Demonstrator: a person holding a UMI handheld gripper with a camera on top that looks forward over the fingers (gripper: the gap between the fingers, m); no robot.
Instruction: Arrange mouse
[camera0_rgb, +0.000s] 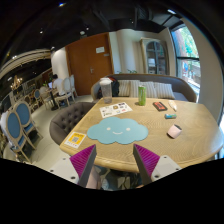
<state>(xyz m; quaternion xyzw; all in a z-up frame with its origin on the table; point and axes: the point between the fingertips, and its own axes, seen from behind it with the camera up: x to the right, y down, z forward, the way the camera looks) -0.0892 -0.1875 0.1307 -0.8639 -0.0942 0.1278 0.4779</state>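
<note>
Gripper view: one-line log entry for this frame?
gripper open, empty | cloud-shaped blue mat on wooden table, beyond fingers | small pink object, maybe mouse, beside mat | no contact

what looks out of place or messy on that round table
Nothing stands out. The blue cloud-shaped mat lies flat on the round wooden table, with papers, a small pink item and other things set apart around it. Nothing looks spilled or tipped. The gripper is open, holding nothing.

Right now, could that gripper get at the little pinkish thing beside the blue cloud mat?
Probably, once moved closer. The gripper is open and empty; the pinkish thing lies beyond its fingers, right of the cloud mat, with only bare tabletop in between.
</note>
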